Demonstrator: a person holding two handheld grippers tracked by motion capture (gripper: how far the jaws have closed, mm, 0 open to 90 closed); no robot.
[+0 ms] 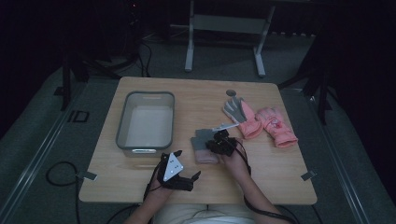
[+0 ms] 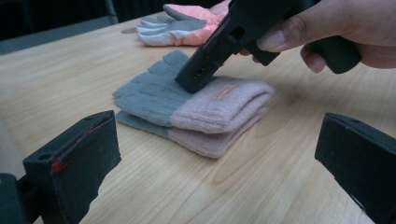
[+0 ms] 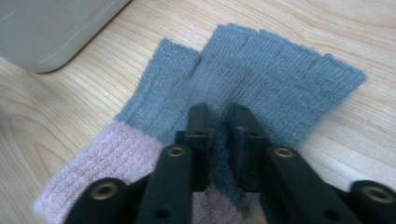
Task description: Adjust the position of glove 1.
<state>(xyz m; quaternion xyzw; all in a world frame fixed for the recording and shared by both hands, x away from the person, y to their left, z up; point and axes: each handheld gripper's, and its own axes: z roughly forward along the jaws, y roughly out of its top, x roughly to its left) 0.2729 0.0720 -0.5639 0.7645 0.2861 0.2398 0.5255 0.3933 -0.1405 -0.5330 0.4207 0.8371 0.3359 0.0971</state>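
Note:
Two grey and pink fingerless knit gloves (image 2: 219,112) lie stacked on the wooden table (image 1: 196,98). My right gripper (image 3: 218,114) points down with its tips resting on the top glove (image 3: 280,70), near where grey meets pink. Its jaws stand a narrow gap apart, with a ridge of grey knit between them. From the left gripper view, the right gripper's (image 2: 194,84) tips rest on the flat top glove. My left gripper (image 2: 217,140) rests near the table's front edge (image 1: 191,179), jaws wide open and holding nothing, facing the stack (image 1: 204,145).
A grey plastic bin (image 1: 122,126) stands at the left of the table; its corner (image 3: 51,28) lies close to the gloves. Two pink padded gloves (image 1: 243,116) (image 1: 276,126) lie at the right. A small dark round object (image 1: 230,92) sits behind them.

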